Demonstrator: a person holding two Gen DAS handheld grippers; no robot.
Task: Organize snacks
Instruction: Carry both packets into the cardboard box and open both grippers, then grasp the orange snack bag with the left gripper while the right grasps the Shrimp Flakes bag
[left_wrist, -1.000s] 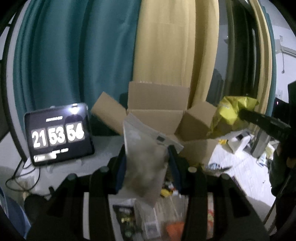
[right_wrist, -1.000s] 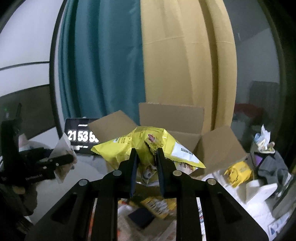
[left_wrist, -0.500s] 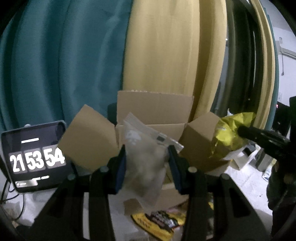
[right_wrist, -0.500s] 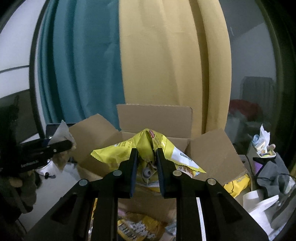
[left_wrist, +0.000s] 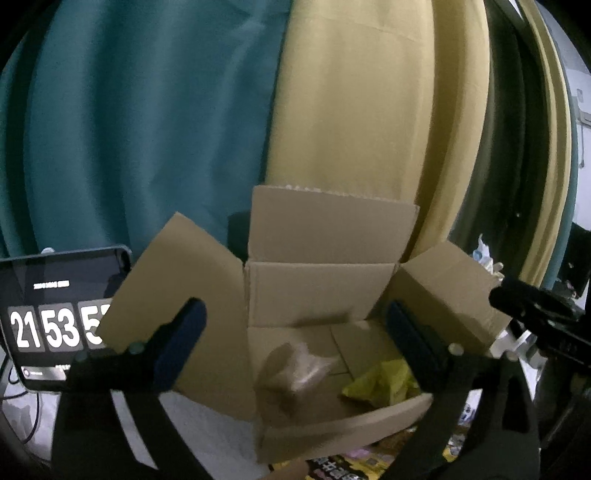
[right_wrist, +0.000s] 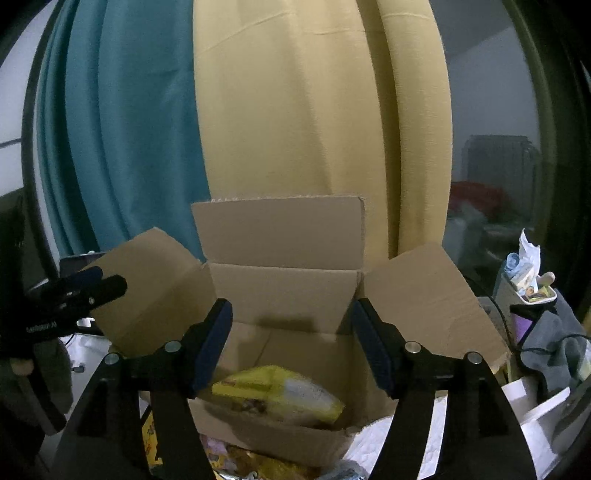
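backdrop: teal curtain (left_wrist: 140, 122) | yellow curtain (left_wrist: 354, 110) | light: dim, perhaps evening

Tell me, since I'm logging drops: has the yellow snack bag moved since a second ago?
Yes. The yellow snack bag has left the right gripper, whose jaws just opened, and dropped into the cardboard box.

Each fisheye camera sits just behind its own tongs and looks forward and slightly down along them, close to the open cardboard box (left_wrist: 321, 295), which fills the lower middle of both views against the teal and yellow curtains (right_wrist: 258, 110). The left wrist view faces the box from the clock-screen (left_wrist: 55, 325) side, and the right tongs (left_wrist: 535, 306) show at its right edge. The right wrist view faces it from the other side, with the left tongs (right_wrist: 85, 288) at its left edge
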